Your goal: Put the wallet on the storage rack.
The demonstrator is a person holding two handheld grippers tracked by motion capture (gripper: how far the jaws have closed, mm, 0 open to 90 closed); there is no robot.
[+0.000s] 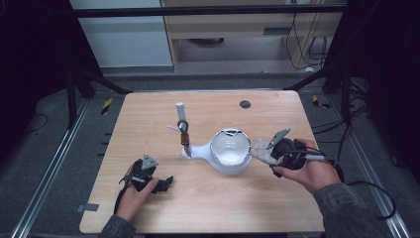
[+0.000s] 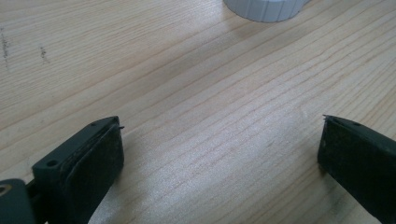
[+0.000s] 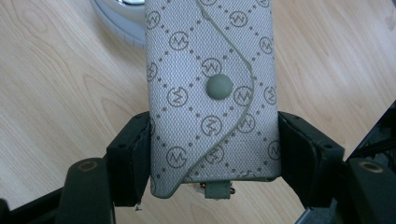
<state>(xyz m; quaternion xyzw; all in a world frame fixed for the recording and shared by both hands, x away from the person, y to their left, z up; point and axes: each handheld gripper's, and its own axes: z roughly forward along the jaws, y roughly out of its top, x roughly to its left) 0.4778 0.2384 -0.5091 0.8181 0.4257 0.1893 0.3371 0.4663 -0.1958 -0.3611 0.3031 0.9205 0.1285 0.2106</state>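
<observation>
At the lower right of the high view the person's right hand (image 1: 309,171) angles in from the bottom edge with its sleeve trailing behind, the right claw (image 1: 267,151) pointing toward the centre of the frame and lifted off the worktop (image 1: 148,114). It is clenched on a single grey patterned key pouch (image 3: 212,93); in the right gripper view both black jaws press the pouch's two long sides, its snap button facing the camera (the flap is closed). In the high view the pouch sits just right of centre, right beside the one white bowl-shaped holder (image 1: 229,151). At the lower left, the left hand (image 1: 136,191) lies low on the worktop, and the left claw (image 1: 166,183) points toward the middle. In the left gripper view its two jaws stand wide apart over bare wood, released and grasping nothing. One bunch of keys (image 1: 184,131) stands at centre, left of the holder.
</observation>
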